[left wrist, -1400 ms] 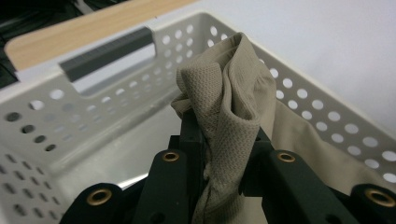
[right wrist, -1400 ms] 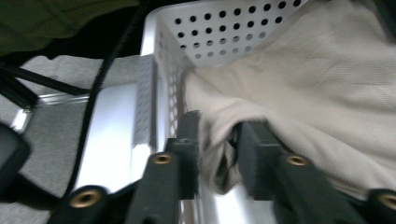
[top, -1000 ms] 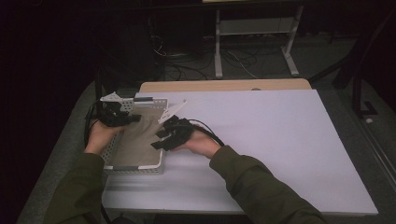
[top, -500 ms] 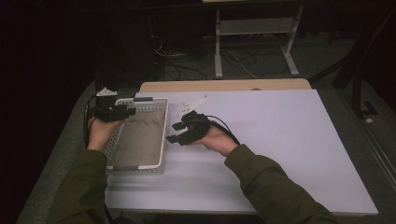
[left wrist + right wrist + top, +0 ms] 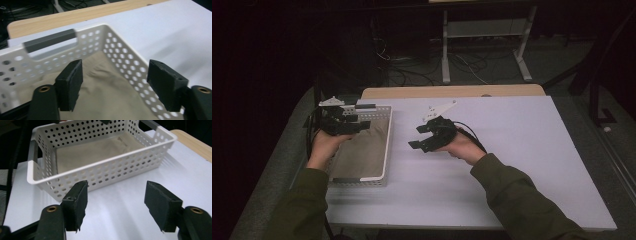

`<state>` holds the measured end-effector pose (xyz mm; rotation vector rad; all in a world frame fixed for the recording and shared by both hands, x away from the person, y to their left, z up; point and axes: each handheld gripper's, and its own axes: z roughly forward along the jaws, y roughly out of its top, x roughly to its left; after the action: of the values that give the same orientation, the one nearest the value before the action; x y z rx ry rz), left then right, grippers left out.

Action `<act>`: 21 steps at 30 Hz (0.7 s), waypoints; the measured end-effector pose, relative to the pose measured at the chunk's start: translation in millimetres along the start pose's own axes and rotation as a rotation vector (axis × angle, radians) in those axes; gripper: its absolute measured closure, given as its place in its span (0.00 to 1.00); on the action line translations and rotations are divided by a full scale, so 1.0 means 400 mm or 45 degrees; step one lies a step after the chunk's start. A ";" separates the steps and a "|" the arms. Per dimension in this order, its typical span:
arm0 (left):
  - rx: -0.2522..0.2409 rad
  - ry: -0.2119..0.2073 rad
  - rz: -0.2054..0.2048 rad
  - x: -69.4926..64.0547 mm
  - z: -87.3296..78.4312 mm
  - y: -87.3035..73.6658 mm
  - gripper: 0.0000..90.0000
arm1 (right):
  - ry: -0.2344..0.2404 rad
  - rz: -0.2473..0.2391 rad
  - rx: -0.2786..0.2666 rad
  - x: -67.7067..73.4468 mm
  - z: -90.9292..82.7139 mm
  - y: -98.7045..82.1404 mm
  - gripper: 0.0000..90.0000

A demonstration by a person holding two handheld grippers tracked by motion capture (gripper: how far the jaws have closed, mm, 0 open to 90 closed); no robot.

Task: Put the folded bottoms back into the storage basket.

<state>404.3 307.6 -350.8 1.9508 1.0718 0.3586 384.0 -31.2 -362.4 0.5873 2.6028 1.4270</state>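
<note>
A white perforated basket [image 5: 386, 145] stands at the table's left with a folded tan cloth [image 5: 362, 150] lying flat inside it. My left gripper [image 5: 357, 122] hovers over the basket's far end, open, its jaws having just been opening with nothing between them. In the left gripper view the cloth [image 5: 105, 85] lies below the pads [image 5: 70, 85] and the basket wall [image 5: 120, 57] curves behind. My right gripper [image 5: 419, 136] is over the bare table right of the basket, open and empty, its jaws also just widened. The right gripper view faces the basket [image 5: 105, 167] and cloth [image 5: 95, 150].
The white table top [image 5: 512, 150] stretches to the right of the basket, with a wooden strip [image 5: 452, 92] along its far edge. Beyond it stand a white frame [image 5: 484, 40] and loose cables [image 5: 412, 65] on the dark floor.
The right gripper has drawn away from the basket to the right, over the table, and its jaws stand wider. The left gripper has lifted off the cloth at the basket's far end and opened.
</note>
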 end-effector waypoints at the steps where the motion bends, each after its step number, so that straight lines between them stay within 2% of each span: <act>1: -0.006 -0.013 0.005 -0.011 0.000 -0.001 0.29 | -0.007 0.004 -0.001 -0.003 -0.007 -0.004 0.37; 6: -0.022 -0.055 0.041 -0.065 -0.003 -0.008 0.21 | -0.044 0.019 -0.026 -0.015 -0.046 -0.028 0.34; 13: -0.044 -0.104 0.082 -0.125 -0.014 -0.016 0.16 | -0.087 0.047 -0.042 -0.028 -0.097 -0.071 0.29; 18: -0.069 -0.133 0.107 -0.162 -0.019 -0.032 0.14 | -0.122 0.073 -0.055 -0.035 -0.137 -0.109 0.21; 21: -0.070 -0.171 0.123 -0.187 -0.018 -0.042 0.11 | -0.138 0.083 -0.067 -0.038 -0.163 -0.132 0.17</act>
<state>346.8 256.5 -349.1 1.9529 0.8754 0.3015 364.9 -113.9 -371.6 0.7281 2.4765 1.4351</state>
